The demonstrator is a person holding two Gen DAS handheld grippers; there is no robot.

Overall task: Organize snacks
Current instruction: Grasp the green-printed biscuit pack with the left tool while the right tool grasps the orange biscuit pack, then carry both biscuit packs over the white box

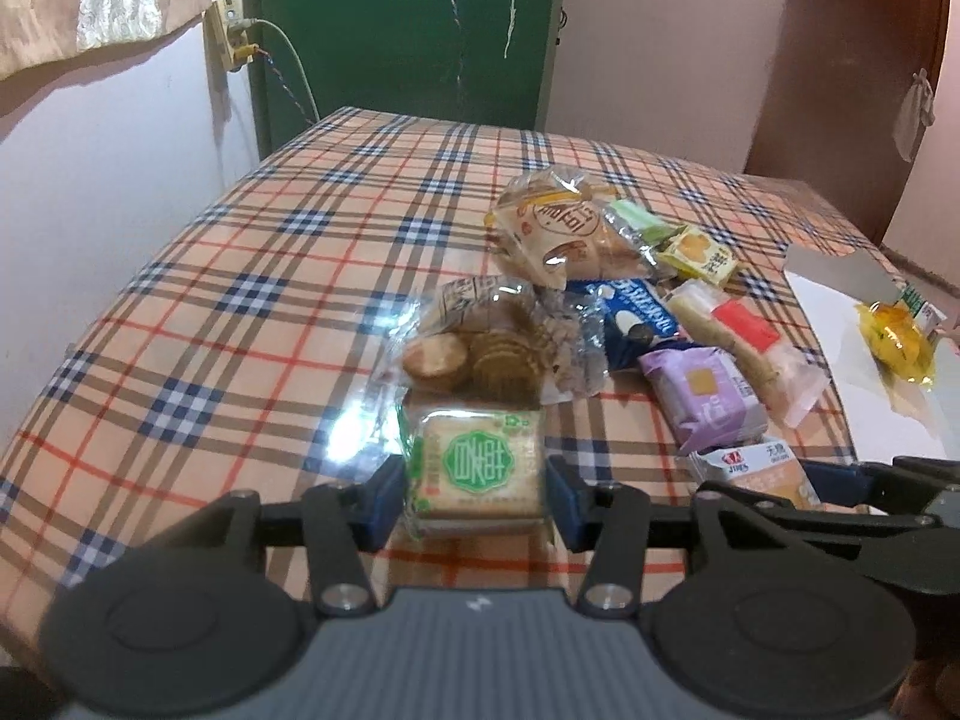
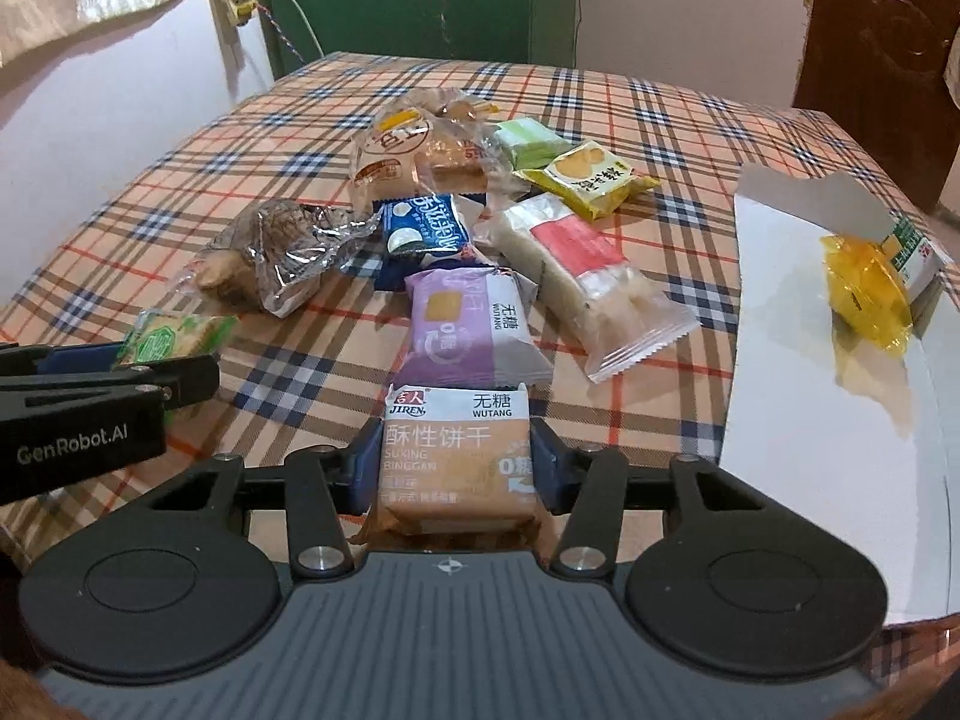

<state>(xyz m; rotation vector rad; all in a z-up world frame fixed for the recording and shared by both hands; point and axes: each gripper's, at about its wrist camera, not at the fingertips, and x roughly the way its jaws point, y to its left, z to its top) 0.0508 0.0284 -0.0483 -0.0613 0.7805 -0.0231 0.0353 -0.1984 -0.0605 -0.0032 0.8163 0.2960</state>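
My left gripper is shut on a green-labelled cracker pack, held low over the plaid table; the pack also shows in the right wrist view. My right gripper is shut on a tan JIREN biscuit pack, which also shows in the left wrist view. A white cardboard box lies open at the right, with a yellow wrapped snack and a green-white carton in it.
A pile of snacks lies mid-table: a purple pack, a blue pack, a red-label white pack, a clear cookie bag, a bread bag, a yellow pack, a green pack. Wall at left.
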